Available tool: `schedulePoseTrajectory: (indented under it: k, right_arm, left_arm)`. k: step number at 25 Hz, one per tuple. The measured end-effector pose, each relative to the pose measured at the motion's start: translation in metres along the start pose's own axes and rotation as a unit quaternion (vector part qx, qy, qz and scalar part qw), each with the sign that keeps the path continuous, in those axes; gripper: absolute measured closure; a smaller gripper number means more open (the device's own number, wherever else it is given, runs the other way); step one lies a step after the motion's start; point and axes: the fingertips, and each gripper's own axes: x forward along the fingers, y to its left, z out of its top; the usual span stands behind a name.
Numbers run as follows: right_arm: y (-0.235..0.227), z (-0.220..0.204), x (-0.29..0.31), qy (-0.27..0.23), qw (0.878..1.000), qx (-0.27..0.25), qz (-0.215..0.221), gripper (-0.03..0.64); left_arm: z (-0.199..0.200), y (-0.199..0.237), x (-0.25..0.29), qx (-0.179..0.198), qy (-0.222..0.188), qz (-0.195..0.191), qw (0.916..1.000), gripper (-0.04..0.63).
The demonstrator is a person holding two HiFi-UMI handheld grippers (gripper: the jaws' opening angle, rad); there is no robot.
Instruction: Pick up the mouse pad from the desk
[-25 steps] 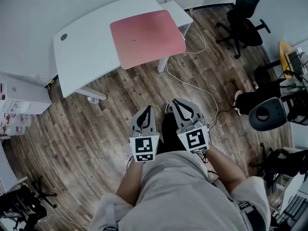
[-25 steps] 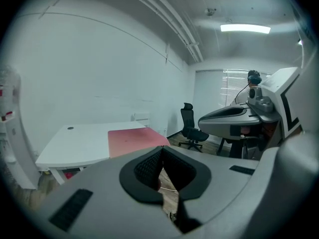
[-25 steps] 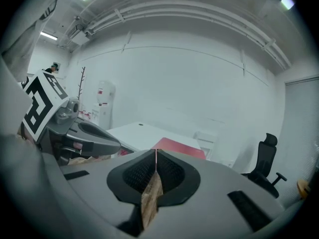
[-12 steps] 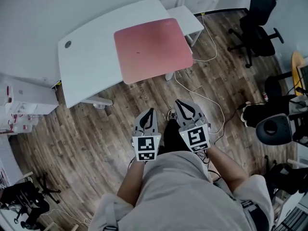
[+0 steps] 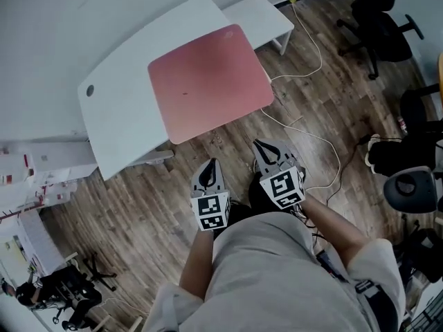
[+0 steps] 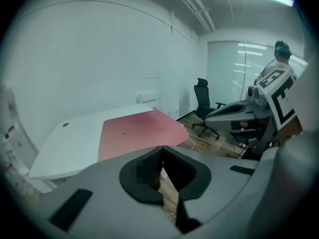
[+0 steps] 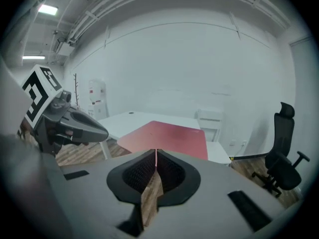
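- Head view: the left gripper and the right gripper were side by side over the wooden floor. Both had their jaws together and held nothing. The mouse pad lay flat on the white desk, ahead of both sets of fingertips and well apart from them.
- Left gripper view: the jaw tips met with nothing between them. The pad lay beyond the tips and a little to their left. It was a large, thin, rose-red sheet with rounded corners and one small dark speck. It reached the desk's near edge and perhaps overhung it.
- Right gripper view: the jaws were likewise closed and empty, with only floor showing behind the tips. The pad lay straight beyond them. By my reading, none of the pick-up was done yet. The approach, opening the jaws, gripping an edge and lifting all remained.
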Motion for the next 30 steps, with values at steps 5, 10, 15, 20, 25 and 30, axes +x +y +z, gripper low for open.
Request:
schedulePoseTrajectory:
  k: [5, 10, 15, 20, 25, 30]
  right_arm:
    - [-0.016, -0.028, 0.020, 0.020, 1.000, -0.008, 0.009, 0.575]
    - [-0.039, -0.047, 0.036, 0.023, 0.995, -0.082, -0.044, 0.574]
    - [-0.054, -0.082, 0.062, 0.045, 0.982, -0.165, -0.077, 0.574]
    - [-0.059, -0.099, 0.080, 0.071, 0.957, -0.263, -0.100, 0.572]
    - [-0.057, -0.114, 0.109, 0.098, 0.936, -0.322, -0.105, 0.425]
    - [-0.056, -0.123, 0.134, 0.114, 0.903, -0.396, -0.117, 0.403]
  left_arm:
    - [-0.023, 0.006, 0.044, 0.048, 0.042, 0.031, 0.9975, 0.583]
    - [-0.047, 0.011, 0.071, 0.045, 0.077, 0.036, 0.9954, 0.583]
    - [-0.053, 0.022, 0.087, 0.187, 0.075, 0.086, 0.9756, 0.583]
    - [-0.067, 0.020, 0.107, 0.340, 0.091, 0.105, 0.9302, 0.581]
    - [-0.073, 0.039, 0.123, 0.384, 0.108, 0.129, 0.9078, 0.514]
    - [-0.079, 0.050, 0.138, 0.425, 0.130, 0.139, 0.8850, 0.407]
